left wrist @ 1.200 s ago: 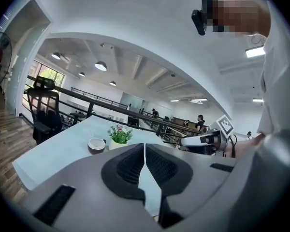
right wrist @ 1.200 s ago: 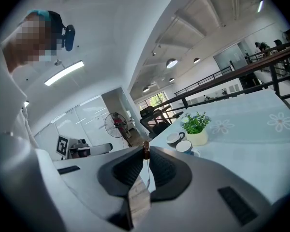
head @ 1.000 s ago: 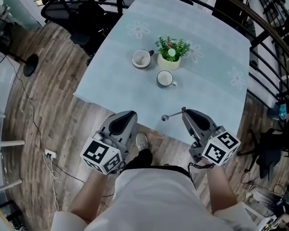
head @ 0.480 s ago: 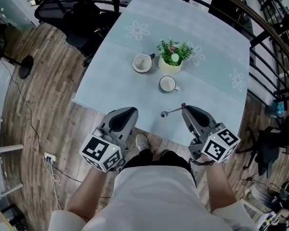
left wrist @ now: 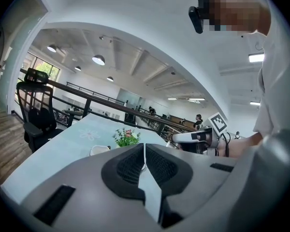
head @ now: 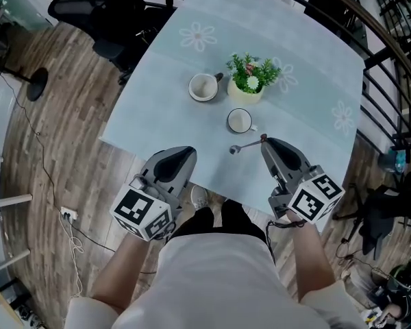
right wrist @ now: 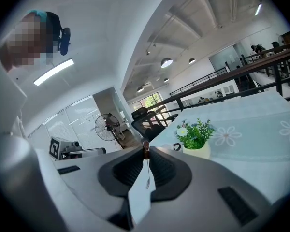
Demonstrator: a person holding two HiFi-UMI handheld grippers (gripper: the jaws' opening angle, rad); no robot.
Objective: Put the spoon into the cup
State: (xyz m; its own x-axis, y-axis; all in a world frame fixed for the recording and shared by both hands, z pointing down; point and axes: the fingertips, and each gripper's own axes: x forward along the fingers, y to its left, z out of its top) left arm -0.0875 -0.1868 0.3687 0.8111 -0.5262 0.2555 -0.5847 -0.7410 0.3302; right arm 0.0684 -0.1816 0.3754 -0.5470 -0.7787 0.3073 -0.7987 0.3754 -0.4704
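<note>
Overhead plus two low, plant point(head: 252, 74) shared

Shiny metal spoon point(head: 246, 145); glossy white ceramic cup point(head: 239, 120) nearest the spoon; smooth, matt pale-blue tablecloth point(head: 164, 108); grainy wood-plank floor point(head: 61, 149).

Wearing a white short-sleeved shirt point(head: 219, 283) and dark trousers point(head: 222, 219), with a pale shoe point(head: 199, 198) at 11 o'clock of them. Bearing grey rounded shells on left gripper point(head: 183, 153) and right gripper point(head: 265, 141), black ribbed pads point(left wrist: 130, 167) inside, left cube point(head: 142, 214) at 7 o'clock and right cube point(head: 316, 197) at 4 o'clock showing black square markers
</note>
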